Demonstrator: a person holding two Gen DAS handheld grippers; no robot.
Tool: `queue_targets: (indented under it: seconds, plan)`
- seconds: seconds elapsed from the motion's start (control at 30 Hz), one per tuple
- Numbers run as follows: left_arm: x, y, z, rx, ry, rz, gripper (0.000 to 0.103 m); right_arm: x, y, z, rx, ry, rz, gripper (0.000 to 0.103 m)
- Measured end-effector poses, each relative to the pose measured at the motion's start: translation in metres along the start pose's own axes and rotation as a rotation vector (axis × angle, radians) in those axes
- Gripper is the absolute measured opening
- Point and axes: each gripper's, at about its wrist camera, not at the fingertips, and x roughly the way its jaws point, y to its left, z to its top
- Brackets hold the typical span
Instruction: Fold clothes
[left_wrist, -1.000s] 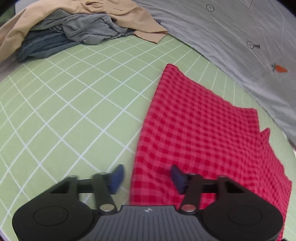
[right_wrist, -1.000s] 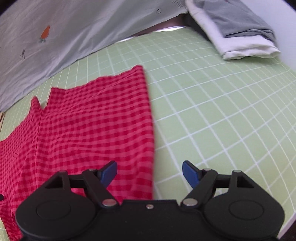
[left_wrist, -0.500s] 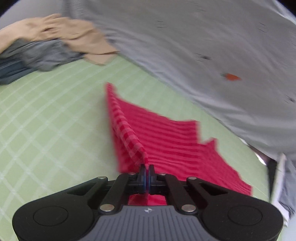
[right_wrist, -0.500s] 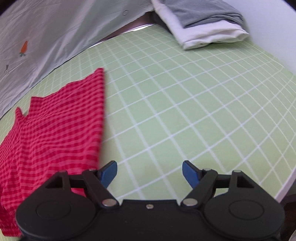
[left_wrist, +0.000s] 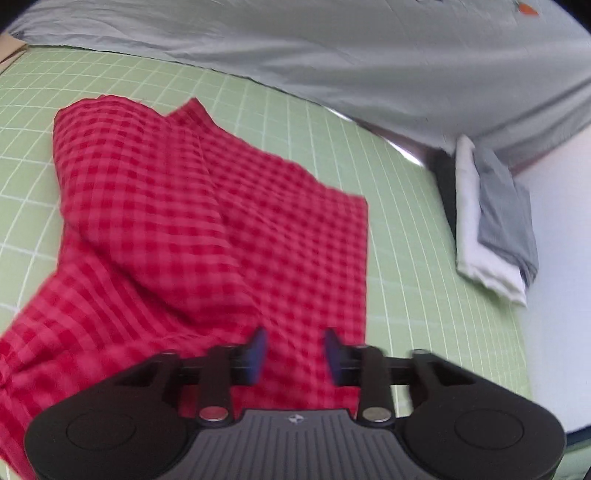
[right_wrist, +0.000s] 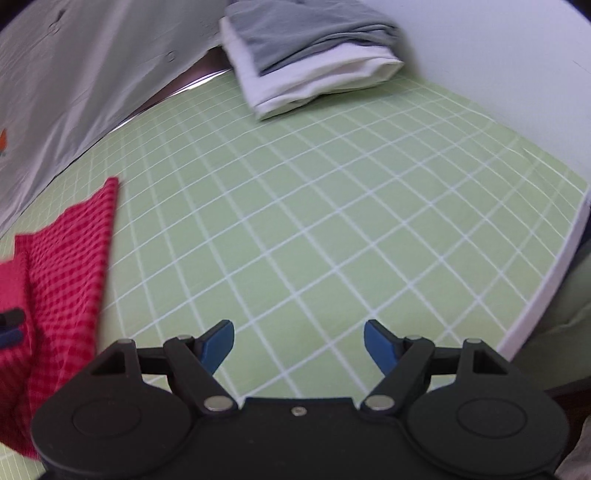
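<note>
**Left jaws opening over red gingham cloth, right gripper idle**

Left gripper is hovering above the red gingham cloth; its jaws have just been opening and are standing apart, with nothing pinched between the pads. The frame is blurred, so contact with the fabric below is hard to call. The cloth is lying rumpled and partly doubled over on the green grid mat, its right edge running straight toward the mat's near edge. Right gripper is sitting wide open and empty over bare mat, cloth just off to its left. A folded stack of white and grey garments is resting at the mat's far right corner, beside grey bedding.
</note>
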Motion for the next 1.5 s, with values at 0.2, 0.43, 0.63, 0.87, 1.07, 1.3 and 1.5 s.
queue_targets:
  seconds: [0.2,0.43,0.63,0.87,1.07,1.3,1.5]
  plan:
    - [-0.047,0.038,0.005,-0.083,-0.103,0.017,0.073,0.002,0.016,-0.007,0.012,0.004,0.032,0.078]
    - [-0.108,0.108,0.004,-0.16,-0.179,0.197,0.077,-0.001,0.094,-0.019,-0.065,-0.022,0.13,0.078]
    - [-0.131,0.164,0.005,-0.204,-0.149,0.286,0.078,-0.006,0.166,-0.036,-0.129,-0.046,0.21,0.078]
    - [-0.15,0.215,0.009,-0.18,-0.109,0.304,0.081,-0.009,0.222,-0.058,-0.12,-0.031,0.273,0.075]
    - [-0.16,0.249,0.014,-0.177,-0.09,0.314,0.081,-0.01,0.258,-0.08,-0.099,0.018,0.34,0.049]
    - [-0.165,0.261,0.016,-0.199,-0.092,0.306,0.081,-0.013,0.279,-0.088,-0.137,0.032,0.413,0.002]
    - [-0.154,0.241,0.015,-0.217,-0.092,0.278,0.081,-0.036,0.264,-0.073,-0.17,-0.052,0.431,0.001]
